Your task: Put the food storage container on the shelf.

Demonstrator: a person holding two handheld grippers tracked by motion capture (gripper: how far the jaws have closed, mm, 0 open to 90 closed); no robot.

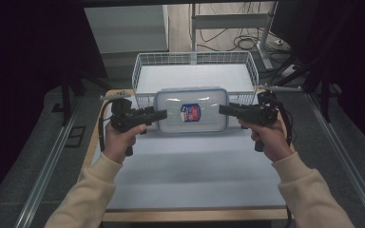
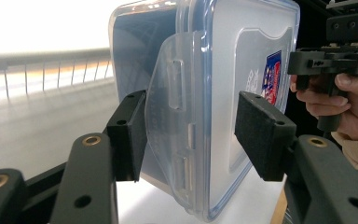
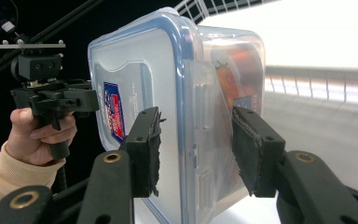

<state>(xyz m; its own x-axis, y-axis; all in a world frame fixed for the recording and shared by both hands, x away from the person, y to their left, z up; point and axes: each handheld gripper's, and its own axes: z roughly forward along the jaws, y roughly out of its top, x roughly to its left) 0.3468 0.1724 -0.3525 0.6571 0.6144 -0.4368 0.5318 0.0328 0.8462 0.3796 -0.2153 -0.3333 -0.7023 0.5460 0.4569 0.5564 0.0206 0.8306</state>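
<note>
A clear plastic container (image 1: 191, 111) with a blue-rimmed lid and a red and blue label hangs above the white table (image 1: 190, 175), casting a shadow on it. My left gripper (image 1: 160, 115) is shut on its left end and my right gripper (image 1: 224, 109) on its right end. In the left gripper view the container (image 2: 205, 84) stands on edge between the pads of my left gripper (image 2: 193, 135), over a side latch; the other hand with the right gripper (image 2: 331, 60) is behind. In the right gripper view my right gripper (image 3: 198, 149) clamps the container (image 3: 182, 93) across lid and base, with the left gripper (image 3: 56, 100) beyond.
A white wire basket (image 1: 195, 58) stands at the table's far edge, just behind the container. The table has a wooden rim (image 1: 195, 214). Metal rails (image 1: 43, 175) run along the floor on both sides, and cables (image 1: 237, 40) lie behind.
</note>
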